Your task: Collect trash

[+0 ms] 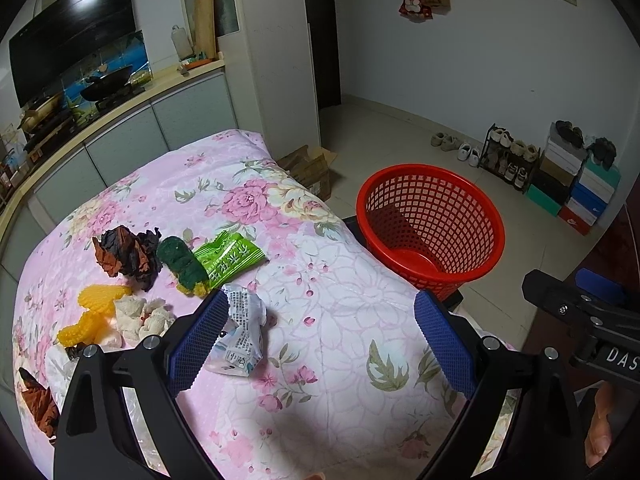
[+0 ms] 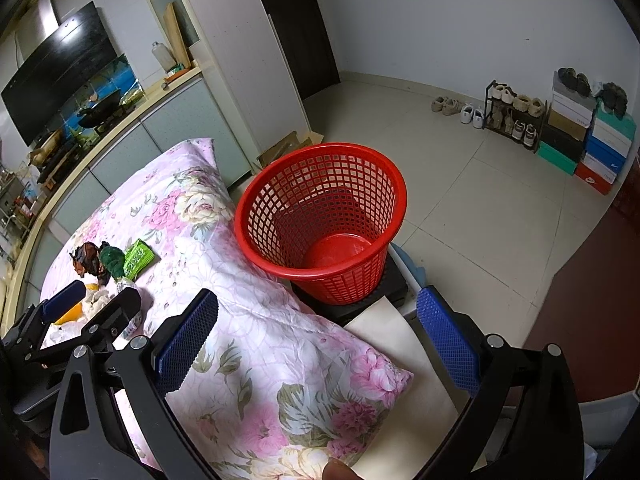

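Note:
Trash lies on a pink floral cloth (image 1: 320, 340): a crumpled white wrapper (image 1: 242, 330), a green packet (image 1: 229, 258), a green sponge lump (image 1: 182, 266), dark brown crumpled paper (image 1: 126, 256), yellow pieces (image 1: 94, 308) and white tissue (image 1: 142, 316). My left gripper (image 1: 320, 320) is open above the cloth; its left finger is beside the white wrapper. My right gripper (image 2: 318, 320) is open and empty, over the cloth's right edge, just before the empty red mesh basket (image 2: 320, 216). The basket also shows in the left wrist view (image 1: 430, 224).
The basket stands on a black stand (image 2: 394, 284) at the cloth's right edge. A cardboard box (image 1: 312, 168) sits on the floor behind. Shoe rack (image 2: 514, 116) and stacked shoe boxes (image 2: 588, 144) line the far wall. A kitchen counter (image 1: 120, 108) runs behind the cloth.

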`<state>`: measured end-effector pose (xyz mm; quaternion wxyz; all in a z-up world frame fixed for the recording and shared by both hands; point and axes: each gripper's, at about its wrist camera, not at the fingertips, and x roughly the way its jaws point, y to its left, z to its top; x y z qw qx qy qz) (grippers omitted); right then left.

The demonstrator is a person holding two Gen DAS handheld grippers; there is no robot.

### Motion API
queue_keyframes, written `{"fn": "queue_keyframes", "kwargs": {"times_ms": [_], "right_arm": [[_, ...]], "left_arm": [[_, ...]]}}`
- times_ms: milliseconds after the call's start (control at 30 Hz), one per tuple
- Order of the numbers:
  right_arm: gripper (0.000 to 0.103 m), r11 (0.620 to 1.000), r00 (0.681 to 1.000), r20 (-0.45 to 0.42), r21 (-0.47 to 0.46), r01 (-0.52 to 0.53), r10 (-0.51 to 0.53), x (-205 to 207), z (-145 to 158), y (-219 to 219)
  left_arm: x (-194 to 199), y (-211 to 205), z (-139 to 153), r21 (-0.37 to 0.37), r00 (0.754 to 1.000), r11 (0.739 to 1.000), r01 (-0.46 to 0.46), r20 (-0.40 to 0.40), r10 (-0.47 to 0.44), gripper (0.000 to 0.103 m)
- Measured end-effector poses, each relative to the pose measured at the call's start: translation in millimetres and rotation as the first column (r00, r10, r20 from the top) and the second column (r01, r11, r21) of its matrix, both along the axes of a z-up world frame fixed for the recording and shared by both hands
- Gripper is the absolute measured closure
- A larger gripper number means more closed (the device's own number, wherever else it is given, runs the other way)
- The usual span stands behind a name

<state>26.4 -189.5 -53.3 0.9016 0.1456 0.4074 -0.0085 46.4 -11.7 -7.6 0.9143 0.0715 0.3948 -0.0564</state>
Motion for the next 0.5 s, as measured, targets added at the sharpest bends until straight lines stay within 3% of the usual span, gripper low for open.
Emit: {"fn": "queue_keyframes", "kwargs": {"times_ms": [500], "right_arm": [[0.007,1.000,1.000,0.001,-0.011,-0.001,0.001,1.3,-2.5,-0.1]], "left_arm": [[0.4,-0.9,-0.2,-0.003,1.000,1.000,0.001,-0.004,-0.001,0.012]]}}
